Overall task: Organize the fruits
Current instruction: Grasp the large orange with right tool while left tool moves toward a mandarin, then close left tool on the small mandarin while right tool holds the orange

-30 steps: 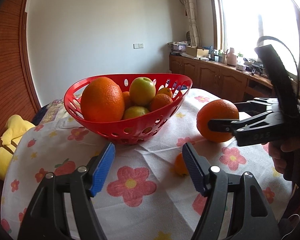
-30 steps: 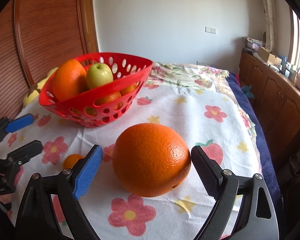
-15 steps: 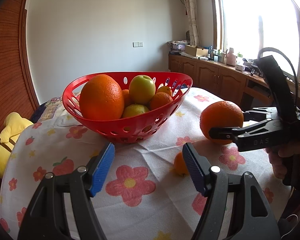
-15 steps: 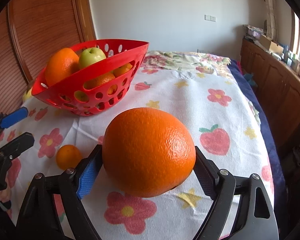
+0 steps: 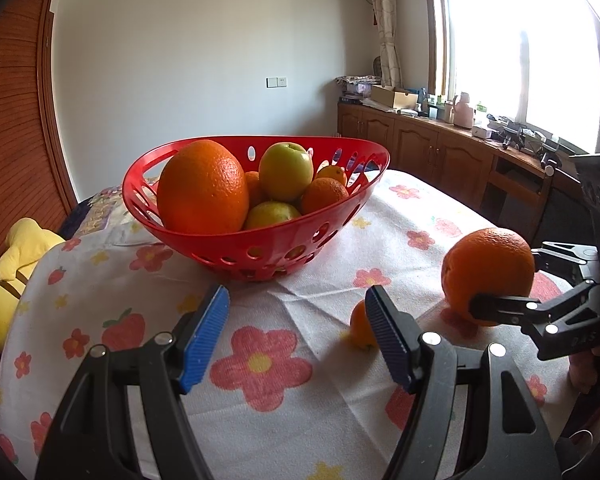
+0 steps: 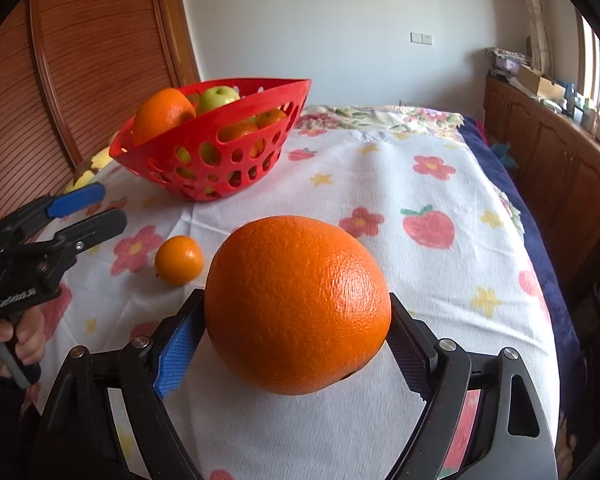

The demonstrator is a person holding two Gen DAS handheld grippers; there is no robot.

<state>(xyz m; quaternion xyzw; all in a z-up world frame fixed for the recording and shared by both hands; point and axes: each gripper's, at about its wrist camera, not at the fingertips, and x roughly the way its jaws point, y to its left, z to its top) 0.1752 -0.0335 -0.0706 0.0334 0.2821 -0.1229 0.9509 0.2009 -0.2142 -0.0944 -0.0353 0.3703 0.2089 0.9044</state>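
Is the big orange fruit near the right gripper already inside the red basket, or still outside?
Outside. The big orange fruit rests on the flowered tablecloth, between the right gripper's pads, apart from the red perforated plastic basket.

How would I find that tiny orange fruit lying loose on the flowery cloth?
Start at the red perforated plastic basket heaped with fruit on the white flower-print tablecloth. Come towards the near edge: the small round orange mandarin lies alone on the cloth, left of the big orange between the right tongs. It is much the smaller of the two loose fruits, and nothing touches it.
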